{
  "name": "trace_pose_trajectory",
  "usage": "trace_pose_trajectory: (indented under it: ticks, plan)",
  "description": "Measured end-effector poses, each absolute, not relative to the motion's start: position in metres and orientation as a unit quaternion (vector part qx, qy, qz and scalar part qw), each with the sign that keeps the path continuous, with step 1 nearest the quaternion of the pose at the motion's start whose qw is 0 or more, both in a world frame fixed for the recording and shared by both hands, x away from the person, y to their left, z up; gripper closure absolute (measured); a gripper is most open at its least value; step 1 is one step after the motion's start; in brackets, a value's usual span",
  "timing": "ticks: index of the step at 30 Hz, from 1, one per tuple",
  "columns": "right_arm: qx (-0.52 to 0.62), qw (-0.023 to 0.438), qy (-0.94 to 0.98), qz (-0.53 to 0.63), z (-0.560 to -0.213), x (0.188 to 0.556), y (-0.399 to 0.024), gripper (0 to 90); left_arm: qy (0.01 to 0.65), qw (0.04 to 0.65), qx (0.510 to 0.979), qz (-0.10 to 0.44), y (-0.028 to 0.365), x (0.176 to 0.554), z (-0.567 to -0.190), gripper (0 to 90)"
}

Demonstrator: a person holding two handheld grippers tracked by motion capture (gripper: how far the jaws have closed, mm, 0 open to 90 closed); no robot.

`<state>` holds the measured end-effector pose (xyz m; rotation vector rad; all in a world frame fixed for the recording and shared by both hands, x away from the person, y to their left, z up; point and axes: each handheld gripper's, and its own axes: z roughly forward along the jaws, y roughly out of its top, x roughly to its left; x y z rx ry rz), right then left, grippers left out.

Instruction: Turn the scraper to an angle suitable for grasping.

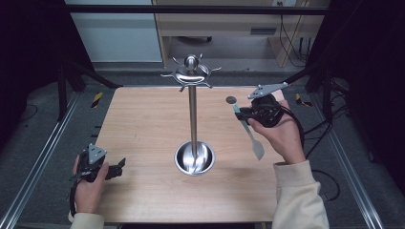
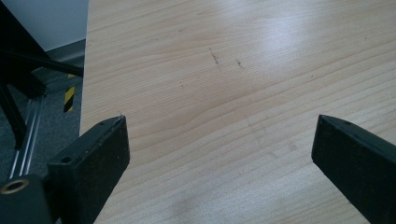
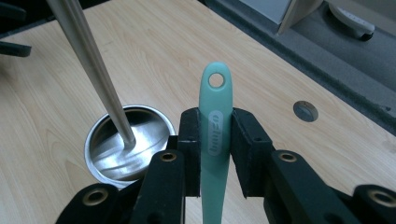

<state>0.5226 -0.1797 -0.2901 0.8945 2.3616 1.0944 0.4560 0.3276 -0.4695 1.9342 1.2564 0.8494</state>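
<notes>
High view, spatula: a pale green silicone spatula (image 1: 249,131) is held off the worktop (image 1: 143,124) in the right gripper (image 1: 241,113), right of the steel hook stand (image 1: 192,119).
High view, long axis: it runs from the hole end at the fingers, up and toward the stand, down to the broad blade near the person's wrist.
High view, stand: an upright pole rises from a round dish base (image 1: 194,158) to a crown of hooks (image 1: 191,72); the spatula is apart from it.
High view, left gripper: the left gripper (image 1: 119,164) sits low at the worktop's near left edge, well apart from the spatula.
Left gripper view, fingers: both fingers (image 2: 91,158) stand wide apart with bare wood between them, holding nothing.
Right gripper view, grip: the fingers (image 3: 189,140) are clamped on the handle of the spatula (image 3: 215,140), just below its hanging hole (image 3: 216,80).
Right gripper view, pointing: the hole end points away from the camera, toward the worktop's far edge, and stands clear above the fingertips.
Handling, judged: light, with a fairly stiff handle and a soft, bendy blade; smooth silicone may pivot or slip in a narrow pinch.
Where to hold, judged: the present hold on the upper handle suits hanging, since it leaves the hole free for a hook.
</notes>
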Motion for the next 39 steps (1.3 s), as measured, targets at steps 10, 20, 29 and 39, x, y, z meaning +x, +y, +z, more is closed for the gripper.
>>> trace_pose_trajectory:
  ticks: [10, 20, 29, 39]
  plan:
    - [0.308, 0.206, 0.825, 0.427, -0.281, 0.507, -0.177, 74.6, 0.493, 0.347, 0.729, 0.324, 0.334, 0.454, -0.469, 4.2]
    - [0.296, 0.218, 0.796, 0.481, -0.262, 0.484, -0.176, 74.5, 0.487, 0.355, 0.726, 0.331, 0.335, 0.453, -0.464, 4.2]
    - [0.281, 0.224, 0.776, 0.518, -0.248, 0.470, -0.172, 74.5, 0.488, 0.353, 0.728, 0.327, 0.334, 0.455, -0.466, 4.2]
    - [0.267, 0.236, 0.752, 0.555, -0.239, 0.459, -0.164, 74.5, 0.487, 0.343, 0.733, 0.329, 0.334, 0.456, -0.466, 4.2]
